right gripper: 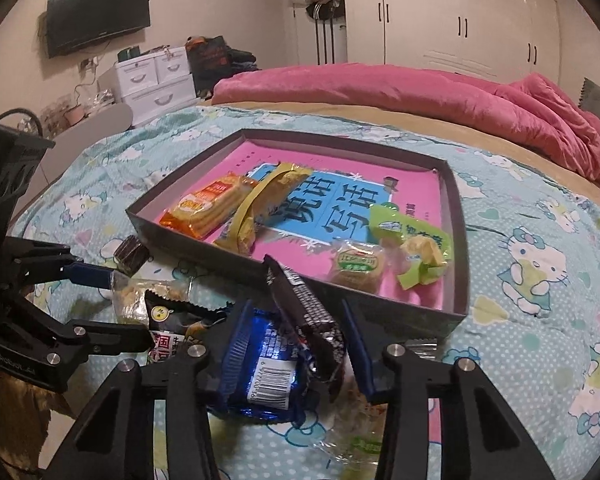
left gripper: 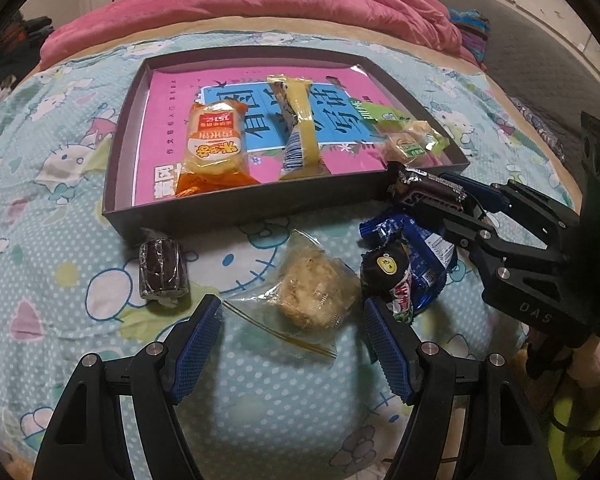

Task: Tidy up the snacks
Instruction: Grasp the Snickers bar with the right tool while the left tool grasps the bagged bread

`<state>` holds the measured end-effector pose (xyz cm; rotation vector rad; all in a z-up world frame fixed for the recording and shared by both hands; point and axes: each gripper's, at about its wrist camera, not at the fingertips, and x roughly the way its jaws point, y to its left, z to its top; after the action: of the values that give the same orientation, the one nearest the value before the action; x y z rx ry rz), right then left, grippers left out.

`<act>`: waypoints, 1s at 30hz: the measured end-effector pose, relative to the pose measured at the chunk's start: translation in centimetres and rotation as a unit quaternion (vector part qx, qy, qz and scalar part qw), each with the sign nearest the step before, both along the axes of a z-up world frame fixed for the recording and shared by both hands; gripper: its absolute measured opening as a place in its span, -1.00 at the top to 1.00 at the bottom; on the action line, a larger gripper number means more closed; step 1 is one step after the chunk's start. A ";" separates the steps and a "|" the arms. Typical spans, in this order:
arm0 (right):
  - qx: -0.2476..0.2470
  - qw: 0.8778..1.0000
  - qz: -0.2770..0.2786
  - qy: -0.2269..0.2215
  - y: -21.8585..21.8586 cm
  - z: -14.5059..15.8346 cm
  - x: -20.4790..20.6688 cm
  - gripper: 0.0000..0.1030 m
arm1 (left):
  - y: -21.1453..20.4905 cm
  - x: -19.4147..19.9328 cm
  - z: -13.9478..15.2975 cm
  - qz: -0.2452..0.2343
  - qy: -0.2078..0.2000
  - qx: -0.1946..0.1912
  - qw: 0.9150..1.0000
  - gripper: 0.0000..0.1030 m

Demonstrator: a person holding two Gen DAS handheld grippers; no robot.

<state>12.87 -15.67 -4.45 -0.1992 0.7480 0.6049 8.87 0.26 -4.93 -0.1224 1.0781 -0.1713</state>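
A bed with a blue cat-print sheet [left gripper: 60, 240] and a pink blanket [right gripper: 380, 88] fills the room. A dark flat box [left gripper: 236, 208] is laid on the sheet, with a pink book inside. An orange snack [left gripper: 212, 144], a yellow snack [left gripper: 300, 132] and green-wrapped sweets [right gripper: 412, 240] are kept in the box (all on the book). Just in front of the box, a clear bag with a pale cake [left gripper: 312, 292] is seen between the wide-apart tongs of the left gripper [left gripper: 292, 312], not touched. A dark wrapped bar [right gripper: 308, 312] and a blue packet [right gripper: 260, 372] are seen between the tongs of the right gripper [right gripper: 292, 332]; whether the bar is squeezed cannot be told. A small brown cake [left gripper: 162, 272] is left beside the box.
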 end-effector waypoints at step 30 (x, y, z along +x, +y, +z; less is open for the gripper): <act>0.026 0.999 0.007 0.021 0.3 -0.1 0.4 0.64 | -0.3 2.2 -1.5 -0.001 -0.007 -0.024 1.000 -0.41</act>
<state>13.26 -15.35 -4.55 -0.1447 0.7719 0.6435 11.11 -0.02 -6.39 -0.1633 1.0614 -0.2001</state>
